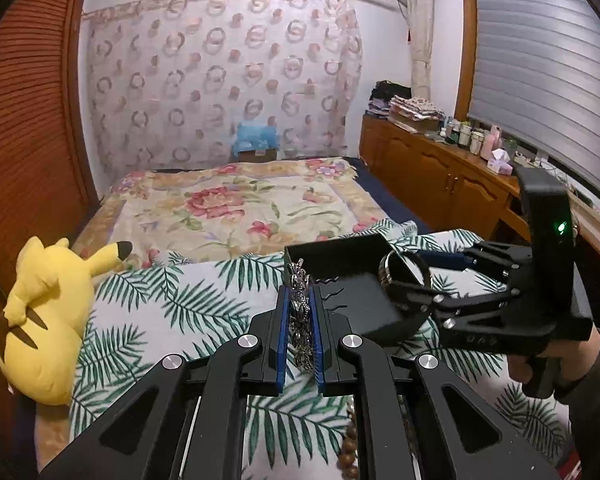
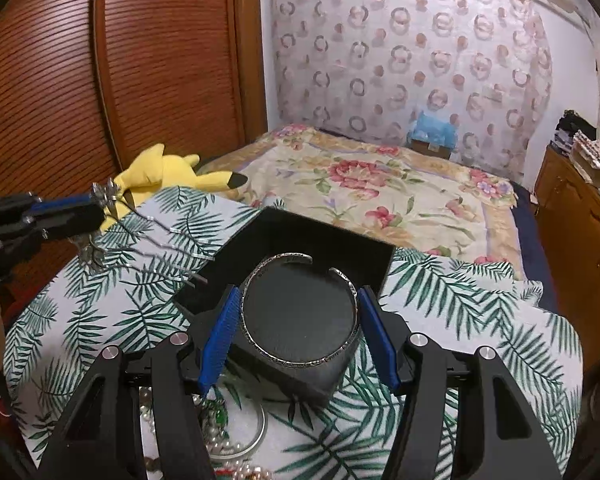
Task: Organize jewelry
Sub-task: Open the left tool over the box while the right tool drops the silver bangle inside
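Your left claw [image 1: 300, 312], lower centre of left wrist view, pinched silver hair comb [image 1: 301, 300] between blue pads, wavy prongs reaching toward black box [image 1: 340, 256]. Your right claw [image 2: 298, 320], lower centre of right wrist view, gripped open silver bangle [image 2: 300, 308] across its sides, held above box [image 2: 300, 236]. Box sat on leaf-print cloth [image 2: 440, 300] on bed. Pearl strands [image 2: 220, 444] lay at lower frame edge. Yellow plush toy [image 1: 48, 320] at left.

Left tool [image 1: 300, 316] fingers nearly closed on hairpin [image 1: 301, 300], right tool [image 2: 298, 320] fingers spread, clamping bangle [image 2: 300, 312]
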### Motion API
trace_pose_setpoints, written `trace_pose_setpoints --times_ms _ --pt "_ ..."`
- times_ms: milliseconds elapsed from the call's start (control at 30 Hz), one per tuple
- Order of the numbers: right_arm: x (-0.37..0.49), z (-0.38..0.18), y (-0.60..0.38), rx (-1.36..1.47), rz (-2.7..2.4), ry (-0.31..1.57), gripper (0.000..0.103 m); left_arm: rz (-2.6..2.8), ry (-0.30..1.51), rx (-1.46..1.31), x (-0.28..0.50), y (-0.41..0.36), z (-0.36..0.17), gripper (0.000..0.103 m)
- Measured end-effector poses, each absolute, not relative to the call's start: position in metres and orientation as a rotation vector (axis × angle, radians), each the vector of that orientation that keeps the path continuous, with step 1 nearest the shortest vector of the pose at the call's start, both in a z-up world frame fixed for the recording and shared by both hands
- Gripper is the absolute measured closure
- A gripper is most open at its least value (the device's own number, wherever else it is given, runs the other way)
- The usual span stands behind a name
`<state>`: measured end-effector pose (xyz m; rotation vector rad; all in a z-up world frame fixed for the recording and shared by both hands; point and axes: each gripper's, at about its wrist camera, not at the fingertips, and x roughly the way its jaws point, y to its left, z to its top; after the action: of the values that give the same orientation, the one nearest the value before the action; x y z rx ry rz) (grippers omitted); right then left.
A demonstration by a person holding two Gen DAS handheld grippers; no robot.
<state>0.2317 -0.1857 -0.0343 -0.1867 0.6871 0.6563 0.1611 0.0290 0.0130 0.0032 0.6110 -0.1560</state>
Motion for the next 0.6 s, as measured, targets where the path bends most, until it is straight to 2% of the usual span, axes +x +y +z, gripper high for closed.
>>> trace_pose_setpoints --times_ms 100,600 --pt "0.244 -0.041 -0.185 -0.122 0.685 0.759 0.039 -0.142 0.609 0.015 0.171 0.028 0.017 0.094" --pt "0.231 -0.034 -0.239 -0.064 0.646 0.726 0.034 -0.199 0.668 0.011 0.215 -0.007 -0.001 0.094"
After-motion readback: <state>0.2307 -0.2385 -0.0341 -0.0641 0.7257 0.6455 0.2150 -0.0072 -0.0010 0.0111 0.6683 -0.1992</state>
